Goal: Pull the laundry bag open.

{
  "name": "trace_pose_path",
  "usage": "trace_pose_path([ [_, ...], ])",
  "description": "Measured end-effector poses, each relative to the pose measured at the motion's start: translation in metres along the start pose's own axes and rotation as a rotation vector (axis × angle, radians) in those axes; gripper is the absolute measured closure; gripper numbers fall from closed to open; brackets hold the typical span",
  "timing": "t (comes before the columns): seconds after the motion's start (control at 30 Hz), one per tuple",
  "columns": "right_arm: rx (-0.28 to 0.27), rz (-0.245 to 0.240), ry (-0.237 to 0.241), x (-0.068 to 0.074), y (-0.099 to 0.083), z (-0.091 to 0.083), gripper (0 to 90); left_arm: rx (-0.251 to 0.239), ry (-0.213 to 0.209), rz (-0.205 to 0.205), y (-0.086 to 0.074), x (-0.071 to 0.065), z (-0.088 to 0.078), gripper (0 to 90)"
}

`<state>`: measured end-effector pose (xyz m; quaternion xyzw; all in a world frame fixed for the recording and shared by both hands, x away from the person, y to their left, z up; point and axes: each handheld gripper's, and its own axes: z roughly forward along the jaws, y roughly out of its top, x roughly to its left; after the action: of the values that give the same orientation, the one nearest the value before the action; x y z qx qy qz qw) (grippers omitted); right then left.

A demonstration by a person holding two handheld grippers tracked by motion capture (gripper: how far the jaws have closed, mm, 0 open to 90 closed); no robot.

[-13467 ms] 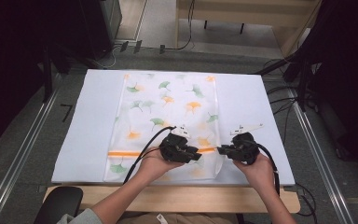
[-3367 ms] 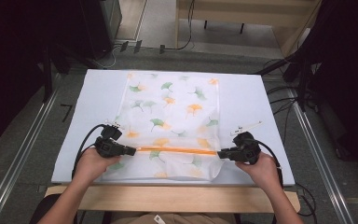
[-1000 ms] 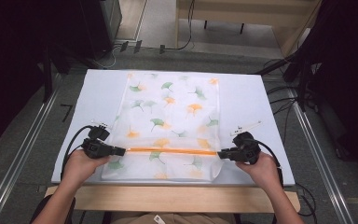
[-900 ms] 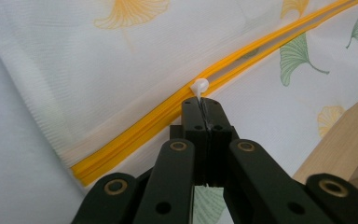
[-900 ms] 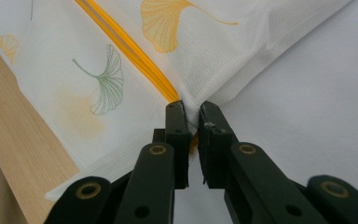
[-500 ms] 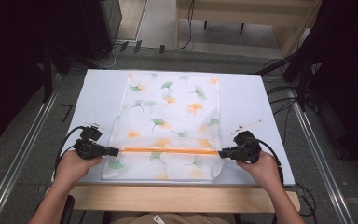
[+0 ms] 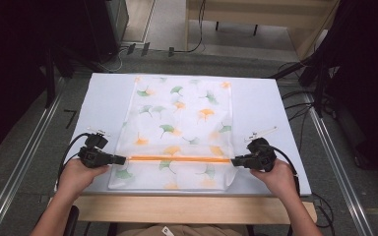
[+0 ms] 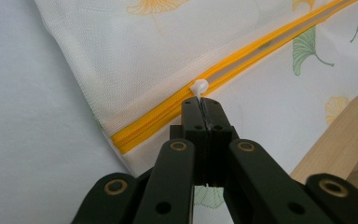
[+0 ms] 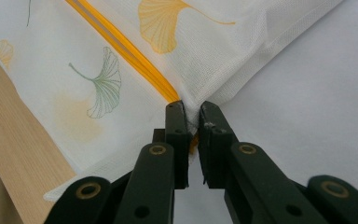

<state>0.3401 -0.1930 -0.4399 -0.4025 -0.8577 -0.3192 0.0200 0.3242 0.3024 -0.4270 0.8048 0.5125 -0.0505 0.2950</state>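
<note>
A white mesh bag printed with green and orange ginkgo leaves lies flat on the white mat. An orange zipper runs across its near part. At the zipper's left end my left gripper is shut on the white zipper pull, seen close up in the left gripper view with the orange zipper behind it. My right gripper pinches the bag's right edge at the zipper end; in the right gripper view its jaws hold a fold of the mesh bag with a narrow gap between them.
The white mat covers a wooden table whose front edge runs along the bottom. Metal rails flank both sides. Cables lie on the floor to the right. A dark cabinet stands behind.
My left gripper has slid leftward along the zipper with the pull, from mid-bag to the bag's left edge. The right gripper has stayed at the right edge.
</note>
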Motion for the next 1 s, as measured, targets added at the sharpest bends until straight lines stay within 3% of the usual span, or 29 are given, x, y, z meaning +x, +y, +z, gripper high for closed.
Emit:
trace_pose_path([
  [0.3, 0.005, 0.002, 0.001, -0.001, 0.001, 0.0, 84.7, 0.0, 0.006, -0.008, -0.001, 0.001, -0.001, 90.0],
  [0.53, 0.001, -0.004, 0.007, -0.004, 0.003, 0.001, 84.7, -0.022, 0.015, -0.037, -0.009, 0.012, -0.008, 90.0],
  [0.6, -0.002, -0.004, 0.005, -0.006, 0.004, 0.0, 84.6, -0.024, 0.038, -0.042, -0.011, 0.015, -0.01, 90.0],
  [0.67, -0.001, 0.003, 0.003, -0.007, 0.005, 0.0, 84.8, -0.018, 0.103, -0.035, -0.014, 0.017, -0.016, 90.0],
  [1.0, 0.003, 0.004, -0.015, -0.014, 0.007, -0.001, 84.7, -0.049, 0.073, -0.074, -0.019, 0.022, -0.018, 90.0],
])
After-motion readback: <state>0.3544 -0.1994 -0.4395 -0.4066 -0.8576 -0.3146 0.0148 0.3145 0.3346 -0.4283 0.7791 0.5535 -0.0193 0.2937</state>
